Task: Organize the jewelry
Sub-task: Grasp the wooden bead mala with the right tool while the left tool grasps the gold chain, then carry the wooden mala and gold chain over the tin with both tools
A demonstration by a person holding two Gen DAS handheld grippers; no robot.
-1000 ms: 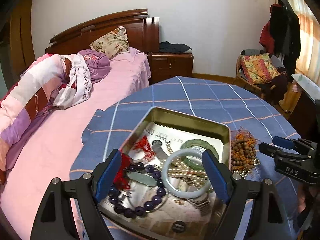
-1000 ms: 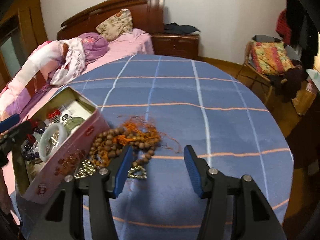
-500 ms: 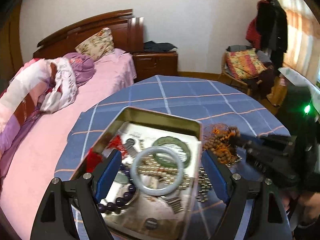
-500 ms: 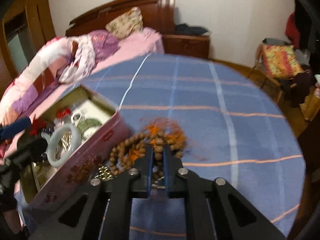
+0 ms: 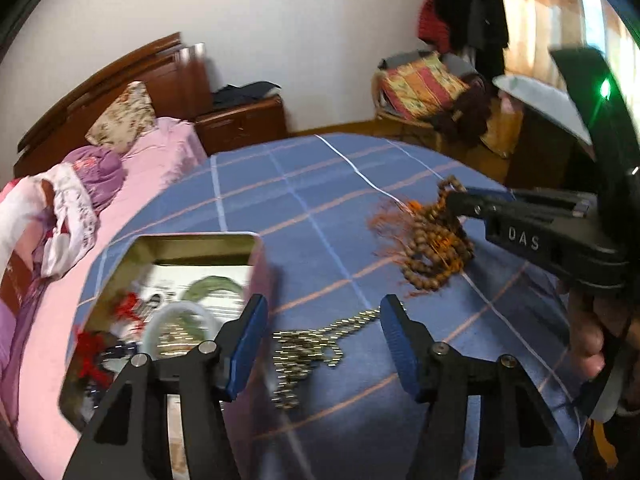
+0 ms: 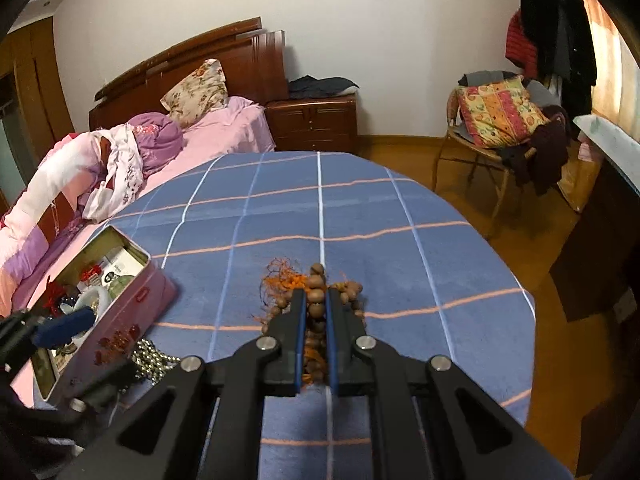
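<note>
Right now, gripping the string of brown wooden beads with orange tassels (image 6: 316,304) firmly in the right gripper (image 6: 315,308), jaws clamped tight on the bunch just above the blue checked tablecloth (image 6: 320,200). Closing the left gripper (image 5: 320,340) meanwhile, blue pads either side of the small gold-coloured metal chain (image 5: 308,344) lying loose on the cloth just beside the pink rectangular tin box (image 6: 132,304); pads not yet pressing on it.

To do this well:
- Lower the left fingertips until they nearly brush the cloth, so the thin chain does not slip beneath the pads.
- Centre on the thickest clump of links, not the trailing end.
- Avoid pinching the cloth along with the chain; probably the main risk here.
- Lift the beads high enough for dangling loops and tassels to clear the tin's wall.
- Set both down among the bangles (image 5: 176,320) and red tassels (image 5: 90,344) already inside.
</note>
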